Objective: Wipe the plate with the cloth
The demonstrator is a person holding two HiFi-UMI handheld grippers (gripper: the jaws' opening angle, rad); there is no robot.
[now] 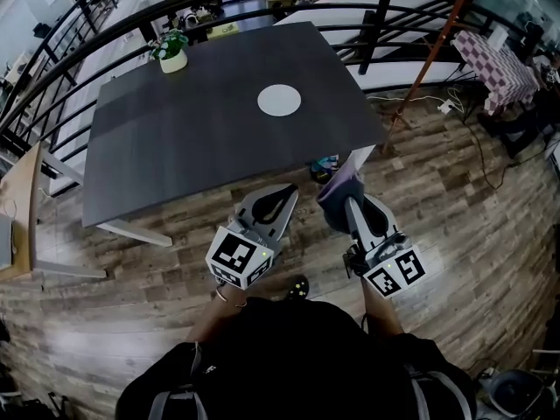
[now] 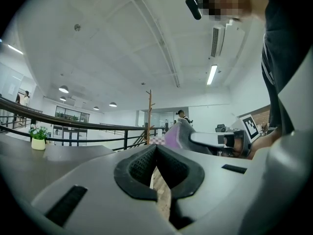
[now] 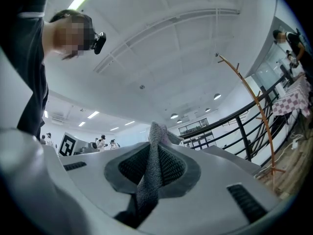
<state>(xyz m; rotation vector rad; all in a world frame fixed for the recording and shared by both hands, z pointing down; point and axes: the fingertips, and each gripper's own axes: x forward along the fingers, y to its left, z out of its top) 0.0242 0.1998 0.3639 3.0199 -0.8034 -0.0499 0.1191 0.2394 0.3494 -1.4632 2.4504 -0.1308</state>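
A small white round plate (image 1: 279, 100) lies on the dark grey table (image 1: 175, 138), toward its far right part. Both grippers hang over the wooden floor, short of the table's near edge. My right gripper (image 1: 343, 189) is shut on a lavender-grey cloth (image 1: 337, 191); in the right gripper view the cloth (image 3: 154, 168) is pinched between the black pads and sticks up past the tips. My left gripper (image 1: 287, 196) is shut with nothing in it; its pads (image 2: 142, 168) meet in the left gripper view, where the right gripper (image 2: 182, 126) and its cloth (image 2: 171, 136) show beyond.
A potted plant (image 1: 170, 51) in a white pot stands at the table's far left corner. Black railings (image 1: 79, 38) curve behind the table. A slanted wooden pole (image 1: 442, 46) rises at the right, near a chequered cloth (image 1: 499, 64). A light wooden desk (image 1: 17, 208) sits at the left.
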